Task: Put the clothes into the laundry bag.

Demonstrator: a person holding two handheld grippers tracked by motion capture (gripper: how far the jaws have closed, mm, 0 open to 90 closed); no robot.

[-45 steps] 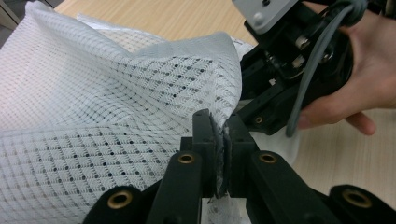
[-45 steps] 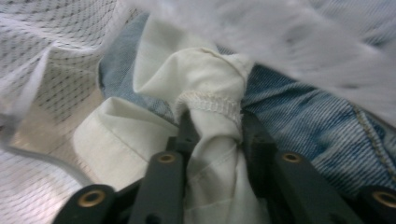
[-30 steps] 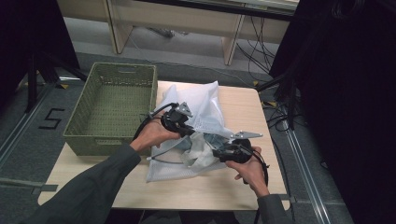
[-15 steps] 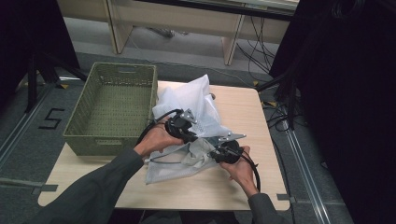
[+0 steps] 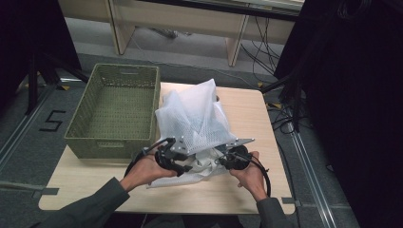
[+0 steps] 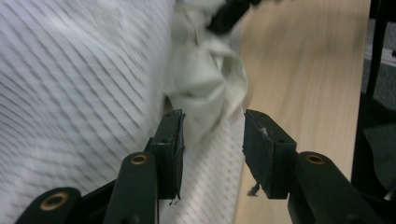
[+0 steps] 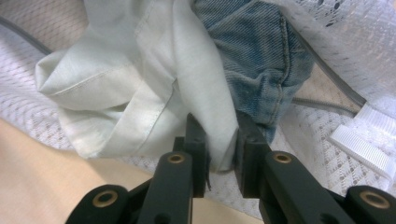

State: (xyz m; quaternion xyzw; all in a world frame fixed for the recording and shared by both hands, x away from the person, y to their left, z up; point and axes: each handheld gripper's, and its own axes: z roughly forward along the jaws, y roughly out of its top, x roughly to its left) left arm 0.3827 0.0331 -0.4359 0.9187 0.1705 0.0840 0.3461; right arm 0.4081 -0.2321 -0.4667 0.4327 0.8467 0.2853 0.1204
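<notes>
At the table's six o'clock edge, our right gripper (image 7: 219,140) has just pinched the white garment (image 7: 140,84) poking from the mesh laundry bag (image 5: 197,111), while our left gripper (image 6: 212,140) has just opened, half-wide, off the bag, so we judge extraction begins.

White mesh laundry bag (image 6: 70,93) blurred beside the left tongs; blue denim garment (image 7: 261,60) half-hidden under pale cloth (image 7: 154,79).

Left gripper (image 5: 186,164): near edge, left of centre, jaws apart, just been opening, nothing pinched. Right gripper (image 7: 219,140): near edge, right of centre, jaws just been closing, clamped on white cloth (image 7: 140,88).
</notes>
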